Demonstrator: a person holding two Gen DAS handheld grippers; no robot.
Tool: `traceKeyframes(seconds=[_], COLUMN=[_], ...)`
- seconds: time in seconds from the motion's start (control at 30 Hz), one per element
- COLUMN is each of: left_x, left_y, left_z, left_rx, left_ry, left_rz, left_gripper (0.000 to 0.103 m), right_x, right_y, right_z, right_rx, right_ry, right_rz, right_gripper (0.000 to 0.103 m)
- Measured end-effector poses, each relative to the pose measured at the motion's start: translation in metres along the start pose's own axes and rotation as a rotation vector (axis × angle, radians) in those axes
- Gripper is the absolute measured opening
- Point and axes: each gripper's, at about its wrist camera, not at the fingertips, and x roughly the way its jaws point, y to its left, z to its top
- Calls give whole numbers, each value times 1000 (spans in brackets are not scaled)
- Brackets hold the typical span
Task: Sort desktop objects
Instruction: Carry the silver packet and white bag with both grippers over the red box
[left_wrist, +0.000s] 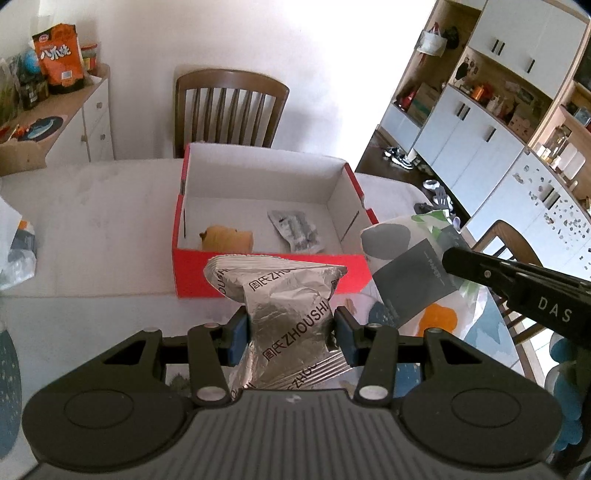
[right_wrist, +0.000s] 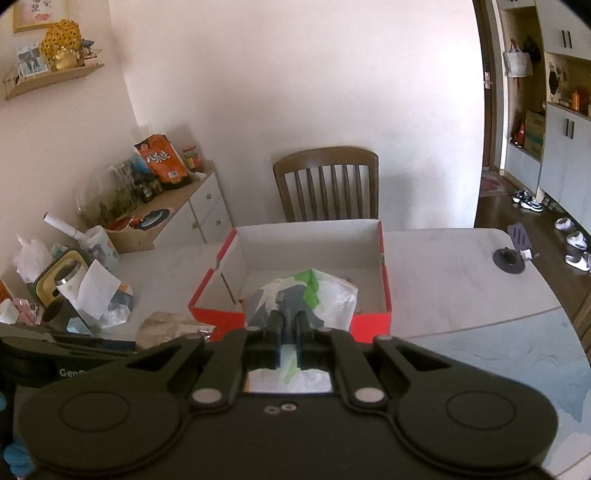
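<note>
a home dining room: a wooden slat-back chair (right_wrist: 327, 184) at the far edge of a pale table (right_wrist: 443, 266), a sideboard (left_wrist: 55, 122) crowded with snack bags, tall cupboards (left_wrist: 491, 110), and probably shoes (right_wrist: 532, 201) near a doorway.

Light: bright daylight, washing the wall (left_wrist: 325, 55) to glare in the left wrist view.
Shadows: soft, under the red box (left_wrist: 273, 273).
Distortion: fisheye bending of the cabinets (left_wrist: 491, 110); dark corner vignetting.
Focus: near gripper bodies slightly soft.
</note>
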Motion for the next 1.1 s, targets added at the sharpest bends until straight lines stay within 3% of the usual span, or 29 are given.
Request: traceKeyframes(seconds=[1.1], left_x=[75], left_y=[11], left_z=[107], left_rx=[22], left_ry=[30], left_rz=[96], left_gripper=[48], right_x=[89], right_y=[-36], right_z=[72], right_rx=[-13], right_ry=[49], right_rz=[51], right_gripper=[6])
